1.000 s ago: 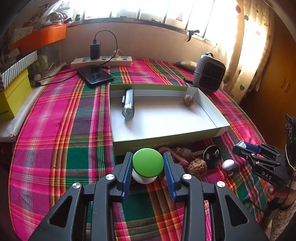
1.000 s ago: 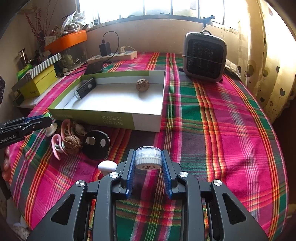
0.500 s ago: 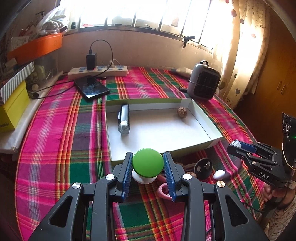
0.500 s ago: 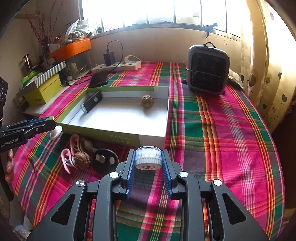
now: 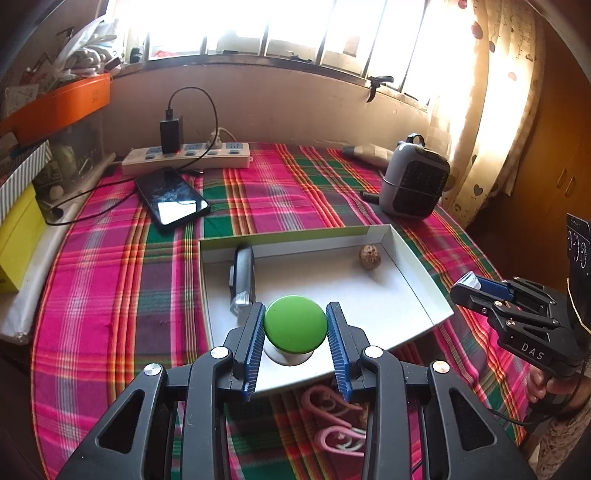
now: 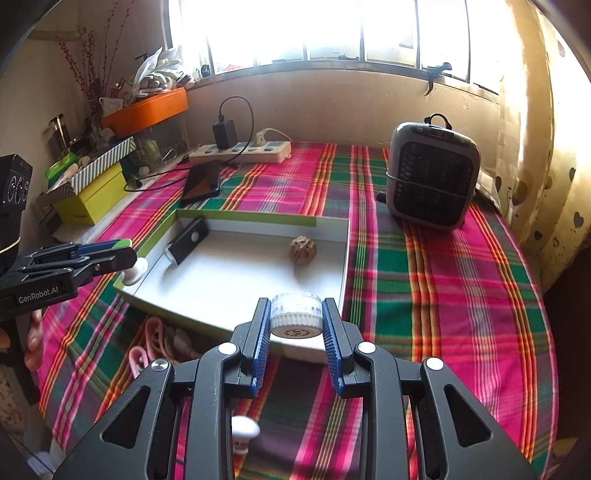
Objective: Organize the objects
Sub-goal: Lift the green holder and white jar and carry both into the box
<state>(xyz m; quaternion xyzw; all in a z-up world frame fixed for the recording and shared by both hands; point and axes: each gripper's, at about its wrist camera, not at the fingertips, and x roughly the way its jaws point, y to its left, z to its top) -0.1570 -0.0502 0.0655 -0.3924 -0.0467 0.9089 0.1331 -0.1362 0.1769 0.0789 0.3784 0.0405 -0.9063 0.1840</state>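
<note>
One plaid tablecloth [image 5: 110, 288] below windows [image 5: 280, 26]

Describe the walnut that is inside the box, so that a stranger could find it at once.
Find the shallow white cardboard box with green outer walls in the middle of the pink and green plaid tablecloth. The small brown wrinkled walnut lies on its floor near the far right corner. Its only neighbour on the floor, a long black and silver device, is flat, not round.

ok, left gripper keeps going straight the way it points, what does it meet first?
Probably the white floor of the open box: the left gripper, shut on the green-capped knob, points down into it. The black device lies just left of that line. Depth is unclear.
</note>
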